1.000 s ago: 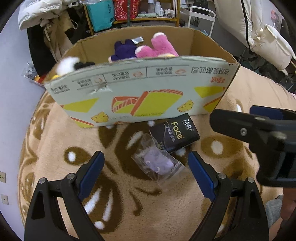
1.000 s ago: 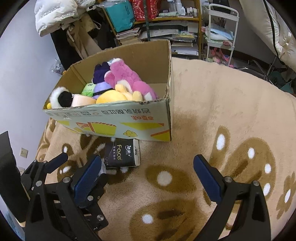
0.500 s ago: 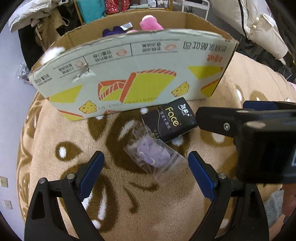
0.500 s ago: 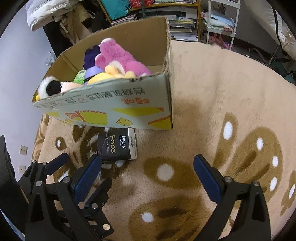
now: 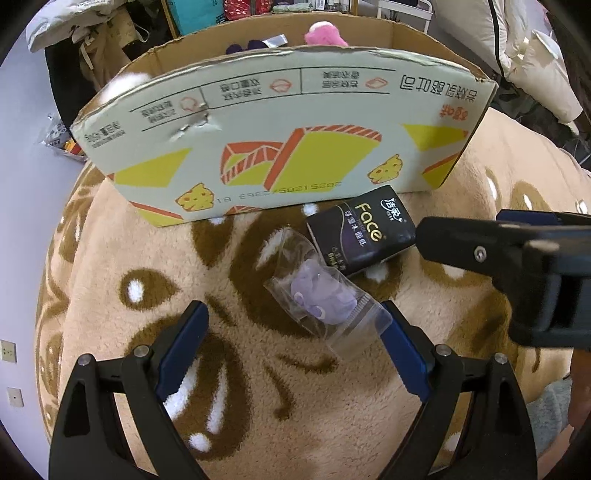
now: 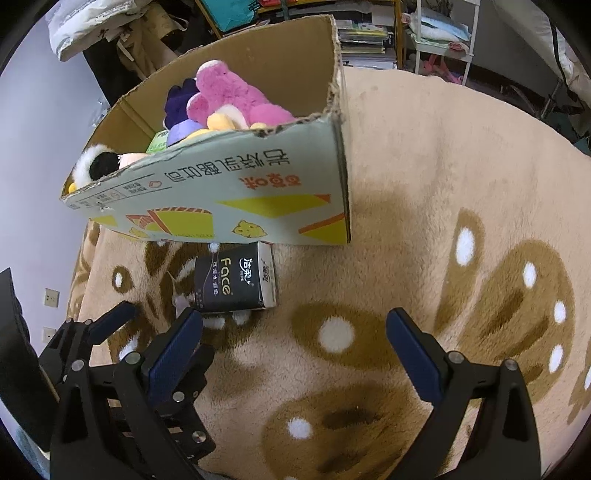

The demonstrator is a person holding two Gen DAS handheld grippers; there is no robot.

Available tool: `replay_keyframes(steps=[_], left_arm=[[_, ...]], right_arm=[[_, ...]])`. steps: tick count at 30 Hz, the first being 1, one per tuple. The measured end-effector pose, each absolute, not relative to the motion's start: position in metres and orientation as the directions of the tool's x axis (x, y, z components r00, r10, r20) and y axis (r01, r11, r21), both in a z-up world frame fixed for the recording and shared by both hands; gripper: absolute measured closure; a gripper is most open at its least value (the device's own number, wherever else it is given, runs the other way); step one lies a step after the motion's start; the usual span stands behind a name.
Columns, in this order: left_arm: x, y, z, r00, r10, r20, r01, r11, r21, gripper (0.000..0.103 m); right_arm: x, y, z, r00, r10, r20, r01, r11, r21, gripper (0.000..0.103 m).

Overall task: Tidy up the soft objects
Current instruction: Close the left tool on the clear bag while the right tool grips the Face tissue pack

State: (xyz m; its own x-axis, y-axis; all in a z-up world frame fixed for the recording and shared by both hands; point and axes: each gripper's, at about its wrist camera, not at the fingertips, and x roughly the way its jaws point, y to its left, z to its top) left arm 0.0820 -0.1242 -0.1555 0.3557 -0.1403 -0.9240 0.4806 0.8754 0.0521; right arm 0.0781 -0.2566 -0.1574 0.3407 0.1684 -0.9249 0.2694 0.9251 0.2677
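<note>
Left claw (image 5: 293,330) is hovering released over the bagged purple toy (image 5: 323,297) on the blanket (image 5: 110,332), risking pinching only slippery plastic; right claw (image 6: 293,341) is gaping empty.

Blanket (image 6: 424,192): tan plush, brown shapes with white spots; covers the whole near surface.
Wall (image 6: 33,122): pale lilac, left side; two white socket plates (image 5: 8,352) low down.
Shelving (image 6: 365,33): behind, top centre; stacked books and papers on the shelves.
Teal bag (image 5: 192,13): top edge, beside a red patterned pack (image 5: 240,7).
White wire rack (image 6: 443,44): right of the shelving; pale folded cloth on its tier, pink items below.
White padded bedding (image 5: 532,62): far right, heaped, black piping.
White puffy garment (image 6: 85,26): top left, draped above dark and beige clothing (image 6: 147,40).
</note>
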Motion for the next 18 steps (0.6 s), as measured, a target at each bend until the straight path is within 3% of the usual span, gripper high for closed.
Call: replay_keyframes(steps=[2, 4, 7, 9, 12, 18], left_arm=[[0.080, -0.121, -0.153, 0.358, -0.147, -0.922, 0.473, 0.880, 0.044, 0.013], [0.085, -0.113, -0.153, 0.356, -0.159, -0.921, 0.457, 0.889, 0.023, 0.022], [0.090, -0.103, -0.153, 0.335, -0.186, -0.924, 0.427, 0.904, -0.027, 0.039], [0.095, -0.097, -0.157, 0.323, -0.192, -0.927, 0.408, 0.912, -0.047, 0.058], [0.102, -0.087, -0.160, 0.301, -0.213, -0.929, 0.393, 0.916, -0.082, 0.074], [0.104, -0.080, -0.156, 0.285, -0.262, -0.922, 0.388, 0.911, -0.139, 0.084]], right_arm=[[0.079, -0.256, -0.156, 0.352, 0.183, -0.918, 0.259, 0.923, 0.283, 0.001], [0.079, -0.257, -0.156, 0.358, 0.216, -0.908, 0.253, 0.914, 0.317, 0.009], [0.081, -0.256, -0.159, 0.356, 0.244, -0.902, 0.256, 0.903, 0.345, 0.011], [0.082, -0.254, -0.159, 0.357, 0.238, -0.903, 0.251, 0.907, 0.339, 0.013], [0.085, -0.249, -0.158, 0.368, 0.234, -0.900, 0.236, 0.912, 0.334, 0.016], [0.097, -0.232, -0.161, 0.370, 0.227, -0.901, 0.178, 0.934, 0.309, 0.016]])
